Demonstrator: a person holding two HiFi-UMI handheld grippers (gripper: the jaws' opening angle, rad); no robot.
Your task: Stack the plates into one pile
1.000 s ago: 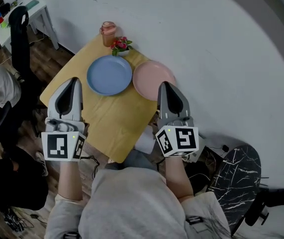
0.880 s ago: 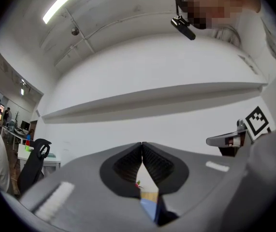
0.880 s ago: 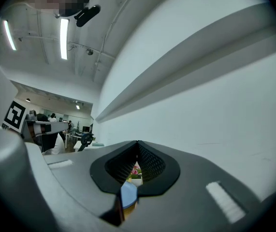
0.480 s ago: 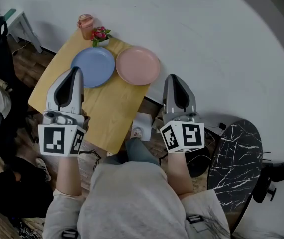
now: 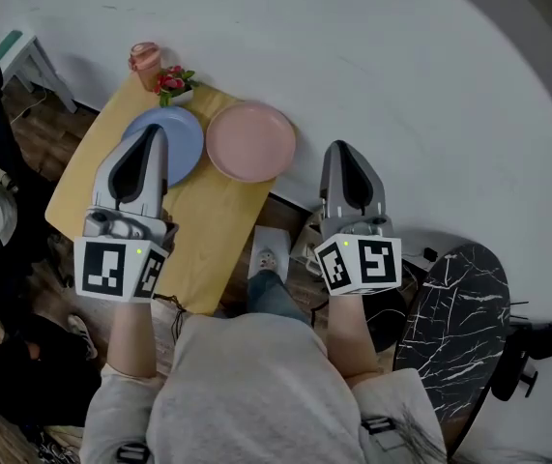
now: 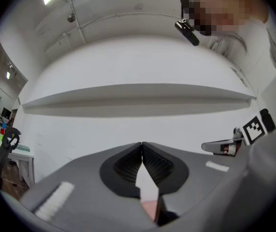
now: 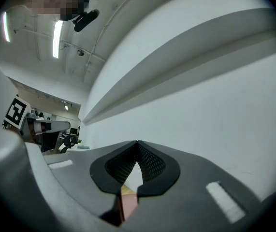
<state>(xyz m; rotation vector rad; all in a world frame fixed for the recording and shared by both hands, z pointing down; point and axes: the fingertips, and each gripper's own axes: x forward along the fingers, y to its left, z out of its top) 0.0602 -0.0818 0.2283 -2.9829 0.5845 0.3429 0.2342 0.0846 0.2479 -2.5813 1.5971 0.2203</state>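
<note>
On the yellow wooden table [image 5: 203,222] a blue plate [image 5: 185,135] and a pink plate [image 5: 251,141] lie side by side, apart from each other. My left gripper [image 5: 156,131] is held above the table's left part, and its tip overlaps the blue plate's near edge in the head view. It is shut and empty, jaw tips touching [image 6: 141,143]. My right gripper [image 5: 341,149] hangs to the right of the table, past the pink plate, over the floor by the wall. Its jaws also meet [image 7: 137,142] with nothing between them. Both gripper views face the white wall.
A pink cup [image 5: 144,58] and a small pot of flowers [image 5: 174,83] stand at the table's far corner. The white wall [image 5: 372,56] runs just behind the table. A black marbled object [image 5: 450,307] lies at the lower right. A white side table [image 5: 14,48] stands at the far left.
The table and plates have slid left and up in the head view. Both grippers have come nearer the wall; the left one now overlaps the blue plate. Both jaws stay shut.
</note>
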